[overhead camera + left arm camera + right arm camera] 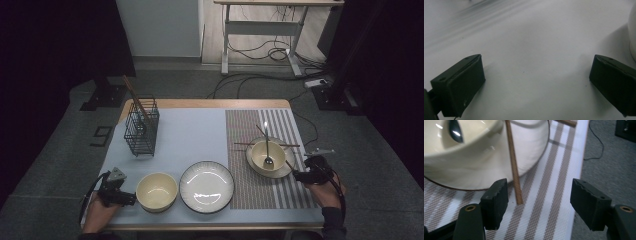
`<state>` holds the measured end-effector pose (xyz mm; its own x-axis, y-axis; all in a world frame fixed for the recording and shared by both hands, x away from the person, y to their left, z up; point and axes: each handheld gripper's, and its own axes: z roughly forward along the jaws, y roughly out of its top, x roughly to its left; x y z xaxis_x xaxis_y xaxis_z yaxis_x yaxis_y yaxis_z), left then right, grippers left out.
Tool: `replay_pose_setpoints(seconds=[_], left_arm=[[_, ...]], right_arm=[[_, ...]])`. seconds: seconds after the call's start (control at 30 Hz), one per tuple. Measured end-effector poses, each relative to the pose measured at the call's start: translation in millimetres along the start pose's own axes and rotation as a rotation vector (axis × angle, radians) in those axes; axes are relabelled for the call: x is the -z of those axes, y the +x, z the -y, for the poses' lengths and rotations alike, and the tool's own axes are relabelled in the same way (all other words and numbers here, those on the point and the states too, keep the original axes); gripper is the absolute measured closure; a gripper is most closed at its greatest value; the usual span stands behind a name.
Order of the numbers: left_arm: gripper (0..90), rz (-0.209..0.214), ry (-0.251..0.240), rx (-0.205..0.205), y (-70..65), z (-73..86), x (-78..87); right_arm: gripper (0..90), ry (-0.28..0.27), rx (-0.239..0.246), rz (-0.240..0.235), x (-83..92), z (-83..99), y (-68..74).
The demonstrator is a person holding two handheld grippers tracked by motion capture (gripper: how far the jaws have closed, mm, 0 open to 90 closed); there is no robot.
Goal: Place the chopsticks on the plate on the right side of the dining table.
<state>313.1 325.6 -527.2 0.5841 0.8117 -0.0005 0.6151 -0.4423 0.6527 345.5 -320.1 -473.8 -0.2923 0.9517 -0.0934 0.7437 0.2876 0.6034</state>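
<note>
Where striped woven mat [544, 195] lies, round wooden chopstick [513, 167] leans on glossy bowl [481, 162].

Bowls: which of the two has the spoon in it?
The bowl on the striped mat, sitting on a saucer near the right gripper, holds the spoon. The bowl by the left gripper is empty.

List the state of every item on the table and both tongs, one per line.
Left tongs: open, nothing between the jaws.
Right tongs: open, chopstick end between the jaws, untouched.
Chopstick: leaning on the saucer's rim.
Small bowl: on a saucer, spoon inside.
Empty bowl: upright.
Plate: bare.
Wire basket: upright, holding chopsticks.
</note>
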Motion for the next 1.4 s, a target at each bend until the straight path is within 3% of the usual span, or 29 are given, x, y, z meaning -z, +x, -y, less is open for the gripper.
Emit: replay_pose_setpoints(seconds=[0.47, 0.77, 1.4], left_arm=[[0.0, 0.000, 0.000, 0.000, 0.1, 0.0, 0.0], [0.0, 0.000, 0.000, 0.001, 0.1, -0.1, 0.0], [0.0, 0.000, 0.001, 0.001, 0.1, -0.1, -0.1]], right_arm=[[29.9, 0.076, 0.011, 0.032, -10.2, 9.2, -4.3], [31.6, 0.072, -0.033, 0.047, -14.0, 12.2, -16.9], [38.9, 0.091, -0.027, 0.082, -27.8, 8.4, -33.3]])
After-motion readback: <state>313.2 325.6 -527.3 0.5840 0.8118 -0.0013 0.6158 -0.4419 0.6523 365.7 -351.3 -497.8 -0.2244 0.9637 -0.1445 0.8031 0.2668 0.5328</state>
